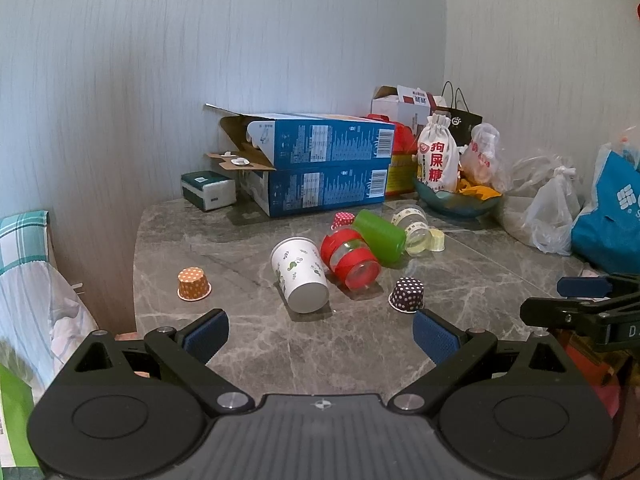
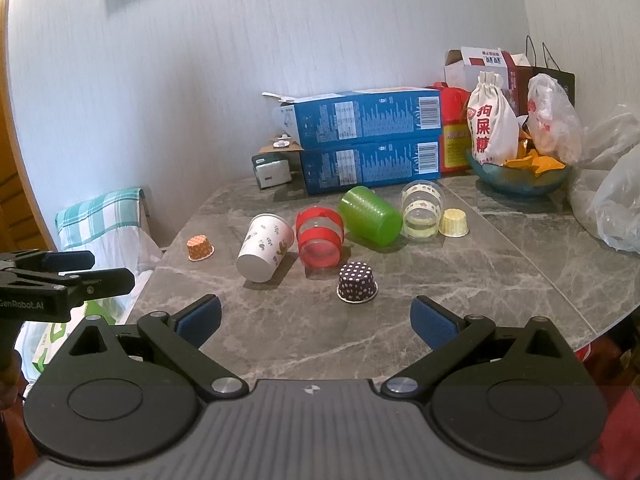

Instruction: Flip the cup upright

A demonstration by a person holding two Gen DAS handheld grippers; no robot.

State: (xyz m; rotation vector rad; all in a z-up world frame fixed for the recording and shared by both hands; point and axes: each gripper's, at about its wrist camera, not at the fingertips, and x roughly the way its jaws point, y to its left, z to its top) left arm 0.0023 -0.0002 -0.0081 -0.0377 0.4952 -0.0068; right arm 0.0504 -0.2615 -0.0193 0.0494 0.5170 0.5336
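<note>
Several cups lie on their sides on the grey marble table (image 1: 320, 344) (image 2: 500, 292): a white patterned paper cup (image 1: 299, 273) (image 2: 265, 253), a red-banded clear cup (image 1: 350, 258) (image 2: 319, 237), a green cup (image 1: 379, 234) (image 2: 370, 215) and a clear banded cup (image 1: 412, 224) (image 2: 422, 210). Small baking cups stand upside down: orange (image 1: 194, 284) (image 2: 199, 248), dark dotted (image 1: 407, 294) (image 2: 357, 282), pale yellow (image 2: 454, 222), red dotted (image 1: 343, 220). My left gripper (image 1: 320, 334) is open and empty, short of the paper cup. My right gripper (image 2: 316, 316) is open and empty, short of the dark dotted cup.
Two stacked blue boxes (image 1: 324, 164) (image 2: 368, 140), a tissue pack (image 1: 208, 192), a bowl with a white drawstring bag (image 1: 438, 156) (image 2: 492, 124) and plastic bags (image 1: 552, 208) (image 2: 616, 200) crowd the far and right table. A chair with checked cloth (image 2: 100, 216) stands left.
</note>
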